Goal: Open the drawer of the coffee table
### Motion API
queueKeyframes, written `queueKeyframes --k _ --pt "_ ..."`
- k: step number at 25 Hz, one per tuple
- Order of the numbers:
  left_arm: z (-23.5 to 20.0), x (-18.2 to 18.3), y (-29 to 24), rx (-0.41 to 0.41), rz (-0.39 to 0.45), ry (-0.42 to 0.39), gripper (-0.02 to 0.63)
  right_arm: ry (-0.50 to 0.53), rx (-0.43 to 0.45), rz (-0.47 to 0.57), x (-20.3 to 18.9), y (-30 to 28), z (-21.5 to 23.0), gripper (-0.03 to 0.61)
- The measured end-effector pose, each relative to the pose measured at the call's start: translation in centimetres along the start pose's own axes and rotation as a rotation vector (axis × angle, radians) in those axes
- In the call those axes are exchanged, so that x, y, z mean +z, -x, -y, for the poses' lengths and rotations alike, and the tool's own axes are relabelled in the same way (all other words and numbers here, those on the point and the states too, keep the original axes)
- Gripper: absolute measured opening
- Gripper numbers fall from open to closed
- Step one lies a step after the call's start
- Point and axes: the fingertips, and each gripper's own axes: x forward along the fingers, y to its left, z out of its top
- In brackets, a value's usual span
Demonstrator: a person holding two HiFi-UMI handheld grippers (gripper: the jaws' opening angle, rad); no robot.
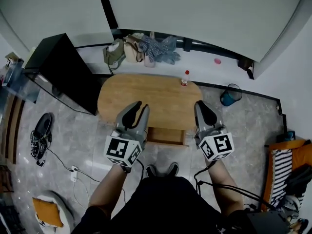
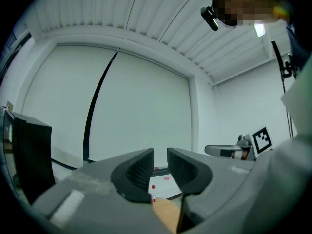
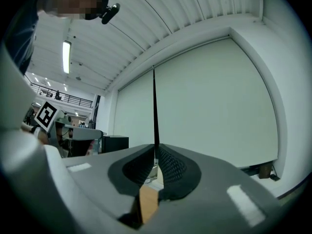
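Note:
The oval wooden coffee table [image 1: 146, 94] lies below me in the head view. Its drawer [image 1: 165, 136] juts out from the near side, between my two grippers. My left gripper [image 1: 141, 105] is held level above the table's near left part, its jaws a little apart with nothing between them. In the left gripper view the left gripper [image 2: 160, 154] frames a sliver of tabletop [image 2: 165, 216] and a far wall. My right gripper [image 1: 200, 104] hovers over the table's near right part. The right gripper [image 3: 156, 149] has its tips together and holds nothing.
A small red-capped bottle [image 1: 185, 78] stands at the table's far edge. A black cabinet [image 1: 63, 67] is at the left, bags [image 1: 141, 48] lie by the far wall, and a blue bin [image 1: 228, 96] sits at the right. A power strip [image 1: 74, 172] and cables lie on the floor.

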Motion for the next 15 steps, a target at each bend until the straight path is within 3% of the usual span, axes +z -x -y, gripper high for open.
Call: queueKeyframes --k 4,15 --pt "1.4 0.2 0.5 0.005 0.002 -0.032 0.096 -0.051 -0.012 -0.013 -0.3 1.5 -0.3 0.011" --pt "3.6 1.2 1.2 -0.013 0.015 -0.099 0.096 -0.034 0.014 -0.002 0.6 2.6 -1.2 0.008"
